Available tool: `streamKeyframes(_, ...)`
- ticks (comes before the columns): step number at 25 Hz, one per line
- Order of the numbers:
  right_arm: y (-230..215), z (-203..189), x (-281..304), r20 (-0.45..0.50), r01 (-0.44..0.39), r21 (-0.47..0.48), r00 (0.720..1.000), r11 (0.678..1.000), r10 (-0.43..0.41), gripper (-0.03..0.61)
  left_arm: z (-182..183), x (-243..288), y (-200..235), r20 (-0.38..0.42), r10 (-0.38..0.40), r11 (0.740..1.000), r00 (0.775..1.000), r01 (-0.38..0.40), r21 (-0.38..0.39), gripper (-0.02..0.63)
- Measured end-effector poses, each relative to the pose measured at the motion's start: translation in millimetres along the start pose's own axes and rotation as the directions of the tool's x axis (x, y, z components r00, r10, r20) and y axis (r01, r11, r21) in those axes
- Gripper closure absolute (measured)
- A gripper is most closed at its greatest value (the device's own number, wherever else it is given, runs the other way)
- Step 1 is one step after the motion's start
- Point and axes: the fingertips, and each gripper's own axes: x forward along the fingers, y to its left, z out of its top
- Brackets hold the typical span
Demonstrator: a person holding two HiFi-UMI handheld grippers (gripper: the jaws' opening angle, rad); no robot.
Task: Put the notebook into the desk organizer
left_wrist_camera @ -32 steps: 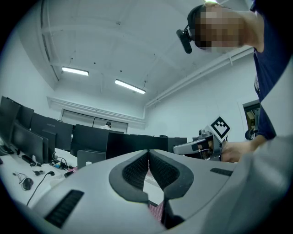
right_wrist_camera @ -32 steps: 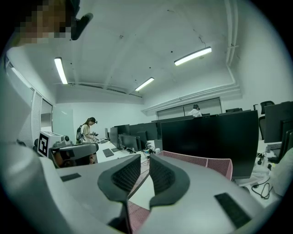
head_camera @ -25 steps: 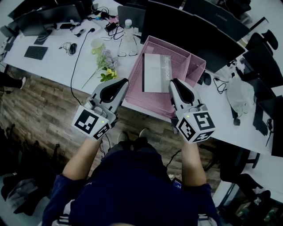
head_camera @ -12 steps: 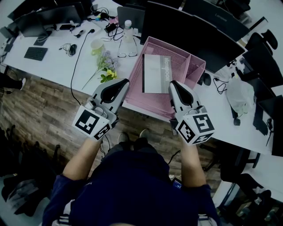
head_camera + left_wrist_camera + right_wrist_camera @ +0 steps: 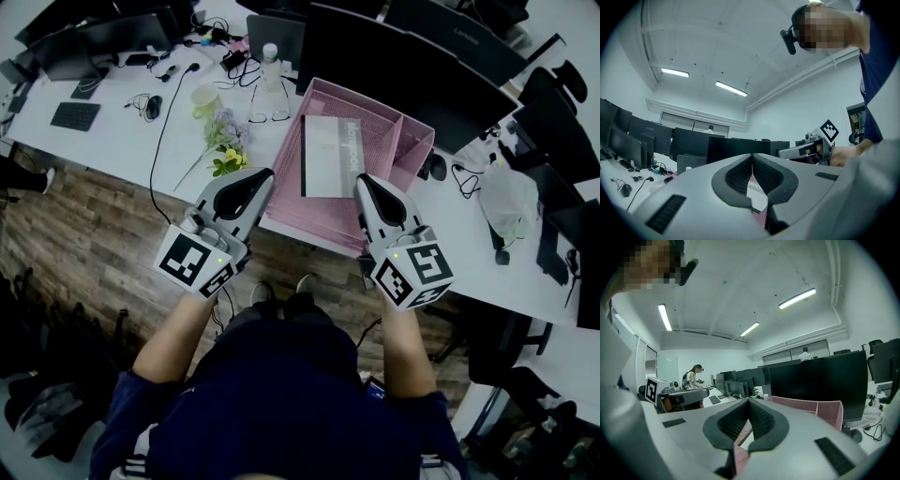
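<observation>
The grey-and-white notebook (image 5: 330, 155) lies flat in the large compartment of the pink mesh desk organizer (image 5: 412, 148), which stands at the near edge of the white desk. My left gripper (image 5: 265, 174) hovers just in front of the organizer's left front corner. Its jaws are shut (image 5: 752, 157) with nothing between them. My right gripper (image 5: 361, 180) hangs over the organizer's front rim, just right of the notebook's near end. It too is shut (image 5: 749, 401) and holds nothing. In the right gripper view the organizer's mesh wall (image 5: 820, 406) rises just beyond the jaws.
Left of the organizer lie a bunch of flowers (image 5: 223, 141), a cup (image 5: 206, 94), a water bottle (image 5: 272, 58) and glasses (image 5: 270, 115). Dark monitors (image 5: 394, 66) stand behind it. A mouse (image 5: 437, 169) and a plastic bag (image 5: 511, 202) sit to the right.
My right gripper has drifted slightly to the left along the organizer's front rim. The left gripper and the notebook have stayed where they were.
</observation>
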Motion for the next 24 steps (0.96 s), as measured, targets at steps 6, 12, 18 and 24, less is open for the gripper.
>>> streamKeyframes(6, 3.0, 0.2, -0.6, 0.006, -0.014, 0.008, 1.0, 1.0, 0.014, 0.574, 0.7, -0.5, -0.9, -0.002, -0.004, 1.0, 1.0, 0.004, 0.003, 0.58)
streamKeyframes(12, 2.8, -0.8, -1.4, 0.006, -0.014, 0.018, 1.0, 1.0, 0.014, 0.574, 0.1, -0.4, -1.5, -0.006, -0.007, 1.0, 1.0, 0.007, 0.005, 0.58)
streamKeyframes(18, 3.8, -2.3, -2.0, 0.005, -0.018, 0.017, 1.0, 1.0, 0.018, 0.574, -0.4, -0.7, -2.1, -0.006, -0.007, 1.0, 1.0, 0.007, 0.004, 0.58)
streamKeyframes(24, 3.1, -2.4, -2.5, 0.006, -0.019, 0.017, 1.0, 1.0, 0.019, 0.574, -1.1, -0.5, -2.3, -0.005, -0.005, 1.0, 1.0, 0.005, 0.003, 0.58)
